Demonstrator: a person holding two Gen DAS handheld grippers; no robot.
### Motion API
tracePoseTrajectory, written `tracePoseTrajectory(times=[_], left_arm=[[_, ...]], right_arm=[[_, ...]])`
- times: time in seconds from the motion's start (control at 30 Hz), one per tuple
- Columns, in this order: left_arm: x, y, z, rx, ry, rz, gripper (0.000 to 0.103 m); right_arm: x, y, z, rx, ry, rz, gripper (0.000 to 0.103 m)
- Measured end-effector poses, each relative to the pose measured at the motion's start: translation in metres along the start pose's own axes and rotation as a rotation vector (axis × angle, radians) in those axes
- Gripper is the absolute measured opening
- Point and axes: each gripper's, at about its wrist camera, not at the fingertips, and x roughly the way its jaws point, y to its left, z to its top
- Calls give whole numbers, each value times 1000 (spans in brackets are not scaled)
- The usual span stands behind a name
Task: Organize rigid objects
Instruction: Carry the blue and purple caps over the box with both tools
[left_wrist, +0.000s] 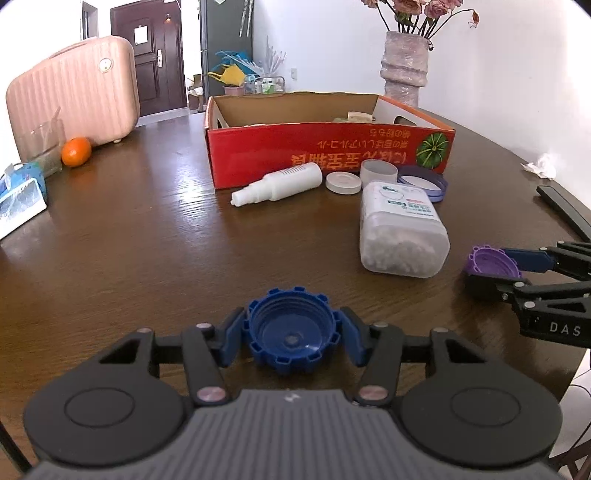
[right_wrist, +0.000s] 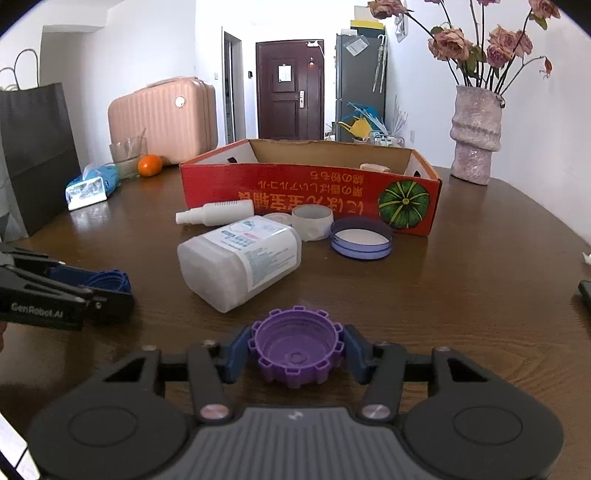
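My left gripper (left_wrist: 291, 332) is shut on a blue notched cap (left_wrist: 291, 341), held open side up just above the table near its front edge. My right gripper (right_wrist: 297, 349) is shut on a purple notched cap (right_wrist: 297, 350), also open side up. The right gripper with its purple cap (left_wrist: 493, 260) shows at the right of the left wrist view; the left gripper with its blue cap (right_wrist: 110, 282) shows at the left of the right wrist view. An open red cardboard box (left_wrist: 332, 155) stands behind, also in the right wrist view (right_wrist: 310, 195).
Before the box lie a white spray bottle (left_wrist: 277, 184), a white lid (left_wrist: 343, 182), a clear cup (left_wrist: 378, 171), a purple lid (left_wrist: 423, 182) and a tipped cotton-swab jar (left_wrist: 400, 229). An orange (left_wrist: 75, 151), tissue pack (left_wrist: 20, 195), pink suitcase (left_wrist: 74, 92) and vase (left_wrist: 404, 66) stand around.
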Motion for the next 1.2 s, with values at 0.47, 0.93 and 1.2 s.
tracePoseTrajectory(times=[0.47, 0.93, 1.2], left_arm=[[-25, -6, 1, 16, -49, -7, 55], [-88, -21, -13, 38, -146, -12, 55], [-111, -27, -23, 32, -185, -21, 55]], right_arm=[[-16, 3, 1, -15, -24, -11, 53], [-81, 17, -6, -25, -124, -30, 53], [-108, 20, -13, -25, -161, -41, 53]])
